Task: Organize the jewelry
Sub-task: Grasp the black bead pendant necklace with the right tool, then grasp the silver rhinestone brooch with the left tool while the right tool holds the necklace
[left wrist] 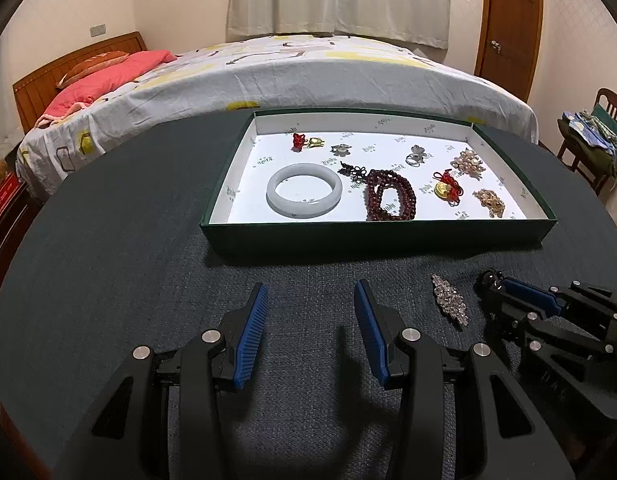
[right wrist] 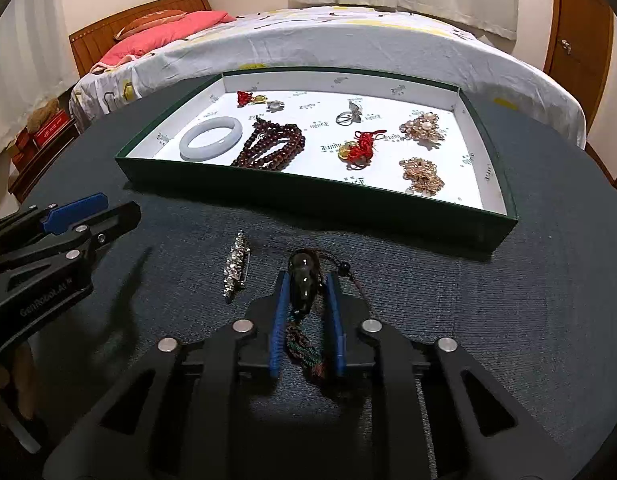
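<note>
Dark glossy stone pendant (right wrist: 303, 276) pinched mid-body by right tongs (right wrist: 306, 280); slippery, brittle, tassel limp. Left tongs (left wrist: 310, 300) spread, empty.

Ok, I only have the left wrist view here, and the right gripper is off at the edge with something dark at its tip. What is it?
Observer: A dark glossy pendant. The right wrist view shows the right gripper shut on it, one of its blue fingers on each side.
Reviewer: Anything attached to it?
Observer: Yes, a braided cord trails back between the fingers, dark with green and red strands.
Reviewer: Is that all?
Observer: No, a thin cord carrying a small dark bead also runs out to the right of the pendant.
</note>
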A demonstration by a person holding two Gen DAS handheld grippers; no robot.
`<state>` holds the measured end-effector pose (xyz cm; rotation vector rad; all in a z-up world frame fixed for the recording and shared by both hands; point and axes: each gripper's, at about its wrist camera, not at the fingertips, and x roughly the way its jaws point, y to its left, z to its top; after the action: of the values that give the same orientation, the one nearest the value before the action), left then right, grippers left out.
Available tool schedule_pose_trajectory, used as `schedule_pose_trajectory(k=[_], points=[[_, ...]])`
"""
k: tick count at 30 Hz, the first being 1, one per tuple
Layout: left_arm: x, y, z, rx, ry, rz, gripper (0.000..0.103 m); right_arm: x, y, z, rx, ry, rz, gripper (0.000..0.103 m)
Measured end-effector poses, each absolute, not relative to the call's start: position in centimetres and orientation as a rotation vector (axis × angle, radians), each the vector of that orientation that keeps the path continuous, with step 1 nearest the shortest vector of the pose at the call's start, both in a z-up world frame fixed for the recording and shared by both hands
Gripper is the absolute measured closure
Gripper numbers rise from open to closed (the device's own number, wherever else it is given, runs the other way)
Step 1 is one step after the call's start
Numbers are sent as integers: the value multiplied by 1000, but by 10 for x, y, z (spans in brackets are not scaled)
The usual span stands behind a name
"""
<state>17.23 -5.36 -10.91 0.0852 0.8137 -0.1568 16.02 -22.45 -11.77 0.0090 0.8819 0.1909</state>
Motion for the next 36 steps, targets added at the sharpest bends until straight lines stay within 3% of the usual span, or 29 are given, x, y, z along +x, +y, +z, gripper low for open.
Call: schedule_pose_trajectory(k=[31,36], points=[[178,-133,-131,116,901,-300,60,148,-291,-107,128,830,142,88],[176,-128,-131,129,892,-306,77,149,-290,-108,130,834,145,88]])
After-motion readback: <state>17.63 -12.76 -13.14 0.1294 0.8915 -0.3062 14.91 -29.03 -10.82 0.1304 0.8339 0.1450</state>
